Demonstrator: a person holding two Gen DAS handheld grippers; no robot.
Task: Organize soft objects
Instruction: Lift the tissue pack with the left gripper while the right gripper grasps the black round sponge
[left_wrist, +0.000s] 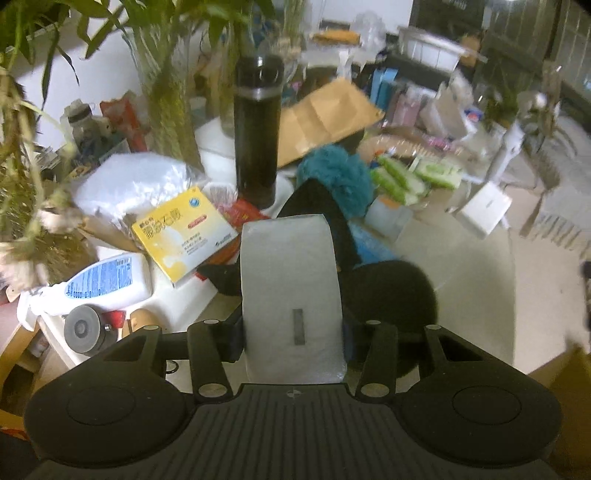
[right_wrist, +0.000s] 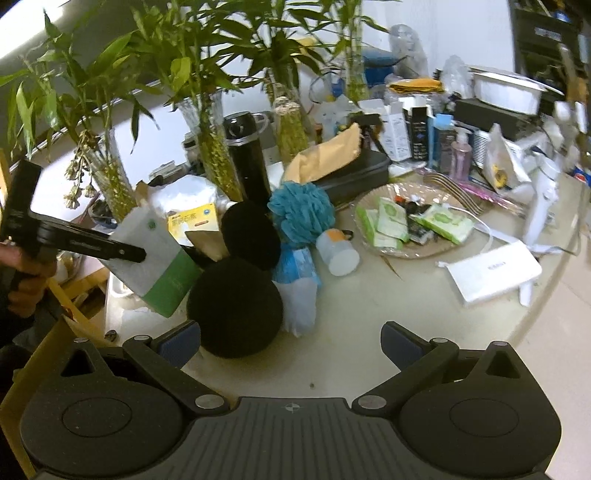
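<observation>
Left tongs (left_wrist: 293, 332): clamped on white-and-green soft tissue pack (left_wrist: 291, 291), lifted above the cream surface (right_wrist: 424, 314), left of large black fluffy ball (right_wrist: 234, 306). Right tongs (right_wrist: 290, 341): apart, empty, just before that ball.

Two black puffs (right_wrist: 236, 306), one blue loofah (right_wrist: 301, 212), one flask (right_wrist: 245, 162), three tissue packs (right_wrist: 388, 221).

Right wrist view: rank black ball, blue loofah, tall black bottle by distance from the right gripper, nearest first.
From the right gripper, which is open and empty:
1. Black ball: just ahead of the left finger, on the table.
2. Blue loofah: further back, centre, behind the smaller black ball.
3. Tall black bottle: farthest, upright among the plant vases, left of the loofah.
</observation>
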